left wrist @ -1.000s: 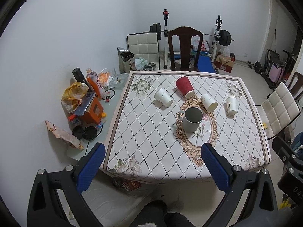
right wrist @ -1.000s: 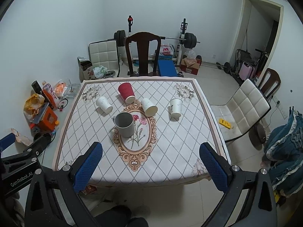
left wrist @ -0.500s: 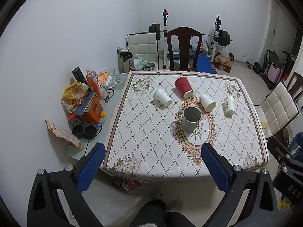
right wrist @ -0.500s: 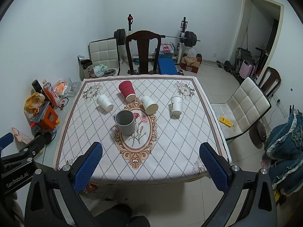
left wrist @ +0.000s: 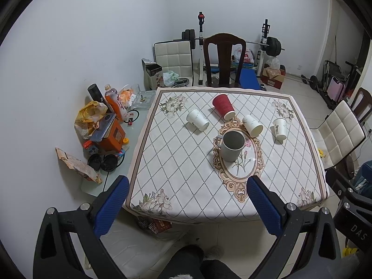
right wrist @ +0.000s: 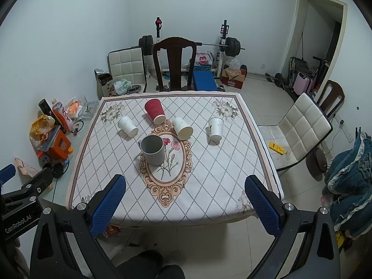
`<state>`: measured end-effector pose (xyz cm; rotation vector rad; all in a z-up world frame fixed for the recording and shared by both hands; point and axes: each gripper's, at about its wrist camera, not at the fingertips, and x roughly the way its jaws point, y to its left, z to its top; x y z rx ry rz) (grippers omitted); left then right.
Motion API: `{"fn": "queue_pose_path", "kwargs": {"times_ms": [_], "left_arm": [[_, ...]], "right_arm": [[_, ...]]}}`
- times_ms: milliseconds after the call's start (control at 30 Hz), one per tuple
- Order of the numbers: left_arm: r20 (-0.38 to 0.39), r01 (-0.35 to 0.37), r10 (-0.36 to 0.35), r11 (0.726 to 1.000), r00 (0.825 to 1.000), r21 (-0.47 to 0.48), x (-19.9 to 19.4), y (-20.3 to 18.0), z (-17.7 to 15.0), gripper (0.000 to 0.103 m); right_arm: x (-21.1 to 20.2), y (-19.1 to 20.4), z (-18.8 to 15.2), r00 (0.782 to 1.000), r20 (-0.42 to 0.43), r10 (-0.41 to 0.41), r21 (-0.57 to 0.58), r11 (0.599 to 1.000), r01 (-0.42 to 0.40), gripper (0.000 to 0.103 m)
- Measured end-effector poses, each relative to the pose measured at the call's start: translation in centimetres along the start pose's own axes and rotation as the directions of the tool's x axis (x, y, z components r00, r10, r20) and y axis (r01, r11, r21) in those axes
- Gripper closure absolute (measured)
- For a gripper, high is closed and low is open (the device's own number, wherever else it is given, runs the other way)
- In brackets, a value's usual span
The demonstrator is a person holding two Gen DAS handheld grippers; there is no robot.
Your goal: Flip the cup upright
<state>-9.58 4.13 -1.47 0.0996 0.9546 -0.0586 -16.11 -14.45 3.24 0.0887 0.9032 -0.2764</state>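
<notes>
On the table [right wrist: 209, 186], five cups. Grey mug [right wrist: 152, 150] already upright at the left edge of the oval flower motif. The other four lie on their sides in a row behind it: white cup [right wrist: 127, 126] far left, red cup [right wrist: 155, 111], a second white cup [right wrist: 182, 128] just right of the mug, and a third [right wrist: 215, 129] furthest right. All four mouths point roughly toward the cameras.

Left gripper [left wrist: 186, 205] and right gripper [right wrist: 184, 203] both spread wide, nothing between the fingers, hanging off the near table edge, well short of any cup. My read: approach phase, no target committed yet.

Doing it well, as I'd judge it:
- Pick one cup per gripper by side. Left takes the far-left white or the red one; right takes the two on the right. Avoids crossing arms.
- Paper cups crush. Close across the body near the mid-wall, light squeeze, not on the rim.
- Come in from above and the side, fingers straddling the wall, then rotate about the base so the mouth ends up.
- The red cup's rim sits near the mug's far side, and the middle white cup is close too. Lift before rotating so nothing gets knocked.
- Set down flat on the cloth, release only once the base is fully seated.

Risk: a lying cup rolls away on first finger contact.
</notes>
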Motion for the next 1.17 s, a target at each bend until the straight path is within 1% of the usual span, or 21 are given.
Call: {"fn": "queue_pose_path", "kwargs": {"times_ms": [400, 733, 1167], "left_arm": [[0.0, -0.003, 0.003, 1.0, 1.0, -0.005, -0.2, 0.0, -0.1, 0.0], [0.0, -0.007, 0.007, 1.0, 1.0, -0.015, -0.7, 0.6, -0.2, 0.0], [-0.001, -0.001, 0.001, 1.0, 1.0, -0.022, -0.7, 1.3, -0.2, 0.0]], "right_arm": [[-0.2, 0.1, -0.1, 1.0, 0.006, 0.004, 0.003, 1.0, -0.004, 0.0], [-0.6, 1.3, -0.2, 1.0, 0.011, 0.011, -0.01, 1.0, -0.011, 0.0], [-0.8, 1.7, -0.1, 1.0, 0.009, 0.014, -0.013, 1.0, -0.013, 0.0]]}}
